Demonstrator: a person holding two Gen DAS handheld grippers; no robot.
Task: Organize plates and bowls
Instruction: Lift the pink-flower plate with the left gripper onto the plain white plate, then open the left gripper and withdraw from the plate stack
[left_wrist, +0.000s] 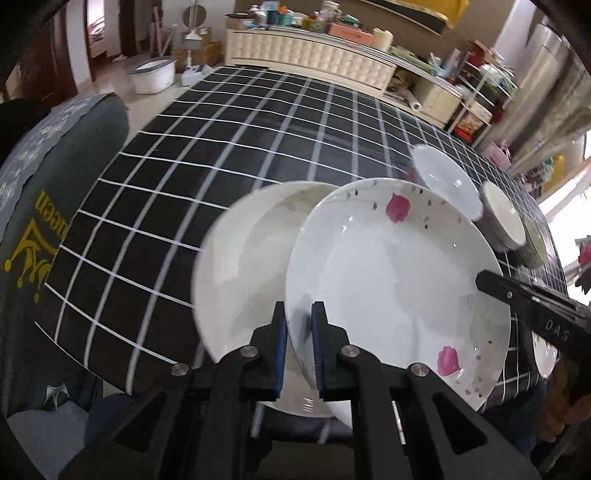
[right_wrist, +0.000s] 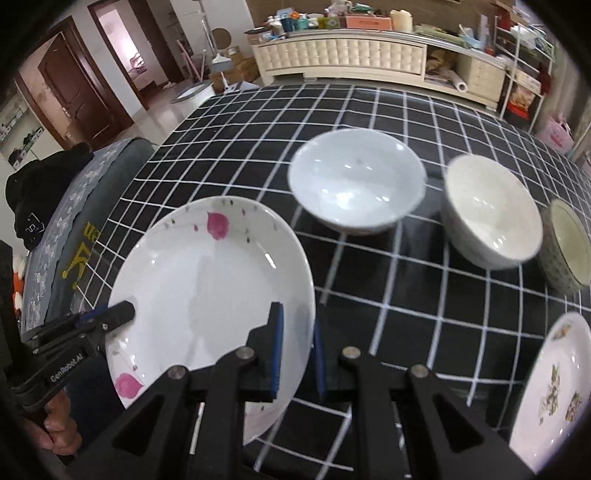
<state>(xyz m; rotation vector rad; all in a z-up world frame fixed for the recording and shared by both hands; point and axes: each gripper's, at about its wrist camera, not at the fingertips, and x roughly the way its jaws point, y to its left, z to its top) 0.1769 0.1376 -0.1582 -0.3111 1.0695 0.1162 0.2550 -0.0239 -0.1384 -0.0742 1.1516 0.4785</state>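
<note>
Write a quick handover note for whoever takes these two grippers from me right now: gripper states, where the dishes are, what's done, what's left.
Left gripper: shut on the near rim of the pink-flower plate.
Right gripper: shut on the same plate's opposite rim; the plate is carried by both, above the checked table.
A plain white plate lies just beneath and left of it.
Three bowls stand apart in a row.
Another patterned plate lies at far right.
Done: nothing visibly stacked. Left: set down this plate, gather the rest.
</note>
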